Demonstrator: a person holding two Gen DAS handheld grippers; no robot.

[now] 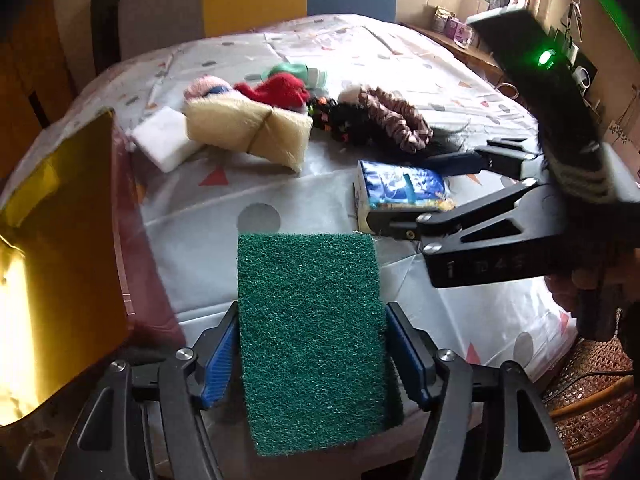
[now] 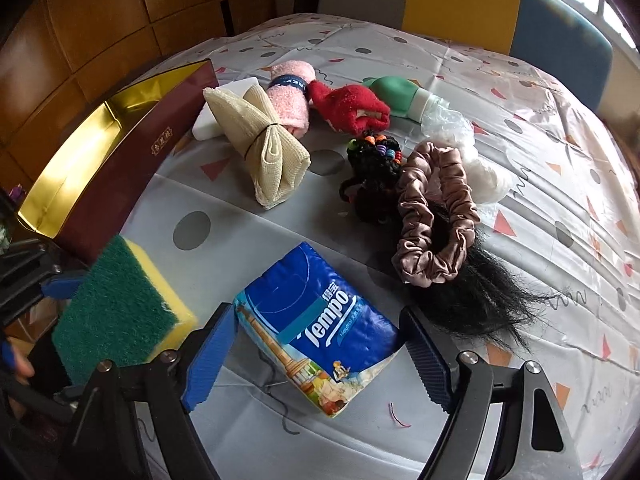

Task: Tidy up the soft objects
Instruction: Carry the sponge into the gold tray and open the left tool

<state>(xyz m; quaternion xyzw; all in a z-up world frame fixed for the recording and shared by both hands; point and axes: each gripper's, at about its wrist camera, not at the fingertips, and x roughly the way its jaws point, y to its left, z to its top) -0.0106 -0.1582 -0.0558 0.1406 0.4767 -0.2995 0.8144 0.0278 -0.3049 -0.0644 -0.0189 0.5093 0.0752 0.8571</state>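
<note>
Nearest, a green-and-yellow scouring sponge (image 1: 308,340) is clamped between the blue pads of the left gripper (image 1: 310,356), held clear of the patterned tablecloth (image 1: 208,208). Beside it, the right gripper (image 2: 318,354) is spread wide around a blue tissue pack (image 2: 320,328), which lies on the cloth; one pad appears to be near or at the pack's left edge, the other is apart from it, so nothing is yet gripped.

To the left, an open maroon box (image 2: 120,168) with a gold lining is seen, presumably the destination. Further back a cream cloth bundle (image 2: 260,148), a white foam block (image 1: 164,144), a pink rolled towel (image 2: 290,96), a red sock (image 2: 352,108), a green item (image 2: 394,94), a black beaded hair tie (image 2: 372,160), a satin scrunchie (image 2: 436,212) over a black hairpiece (image 2: 472,288), and crumpled clear plastic (image 2: 448,120) are gathered.

Trouble could arise in several ways. The glossy pack sits skewed between the jaws, so it may be pushed aside or twisted out when they close. The sponge is compressible and could be squeezed out if held too loosely. With both tools so close, a collision is possible should both be moved toward the box together.
</note>
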